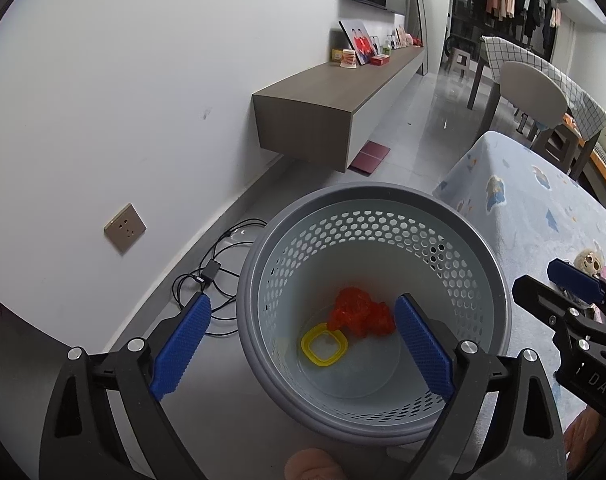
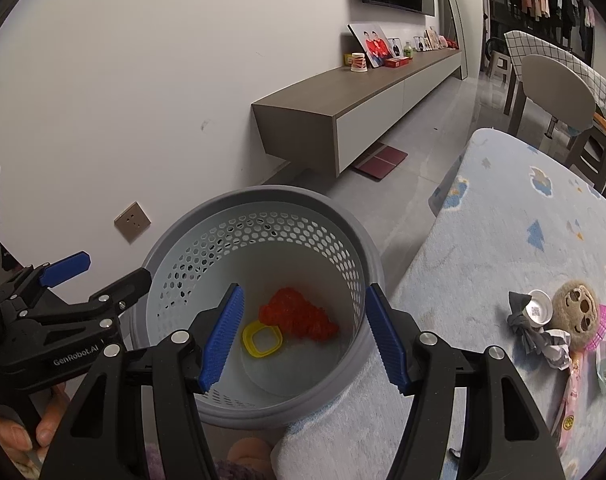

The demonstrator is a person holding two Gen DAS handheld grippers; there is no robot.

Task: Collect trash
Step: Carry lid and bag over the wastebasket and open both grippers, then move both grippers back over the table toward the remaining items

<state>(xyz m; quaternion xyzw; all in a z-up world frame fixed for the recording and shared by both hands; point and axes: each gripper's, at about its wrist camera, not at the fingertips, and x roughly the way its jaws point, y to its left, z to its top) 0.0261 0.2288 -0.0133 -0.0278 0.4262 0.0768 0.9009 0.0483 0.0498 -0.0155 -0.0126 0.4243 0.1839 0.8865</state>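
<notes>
Grey plastic, holed like honeycomb, makes up the bin (image 2: pixel 259 216) that sits right below both of your tongs, and two bits of trash already lie on its floor: a crumpled red wrapper (image 2: pixel 299 318) and a yellow ring (image 2: pixel 262 342) touching it. Your left tongs (image 1: pixel 303 354) hang released over the bin mouth with nothing between the blue pads, and your right tongs (image 2: pixel 303 336) are just as released and empty above the same opening. More trash waits to the right of your right tongs, on the blue patterned tabletop (image 2: pixel 503 208): a white cap (image 2: pixel 537 306), a dark crumpled scrap (image 2: pixel 521 322), balled paper (image 2: pixel 557 346) and a pink packet (image 2: pixel 573 388), all bunched against a plush sloth (image 2: pixel 579 314). That bunching is the likely trouble. Reach in wide and you may pinch the toy along with the paper, or take the toy for trash outright. The cap looks shallow and smooth, so it could skid away from closing pads, and the light bin might tip or slide if your tongs knock its rim on the way back, since it stands right at the tabletop's edge. With both tongs this close together, they could also collide over the opening. As for writing, the left tongs' body reads "GenRobot.AI" in the right view, the right tongs show "DAS" in the left view, and the cap carries a QR code too small to read.
</notes>
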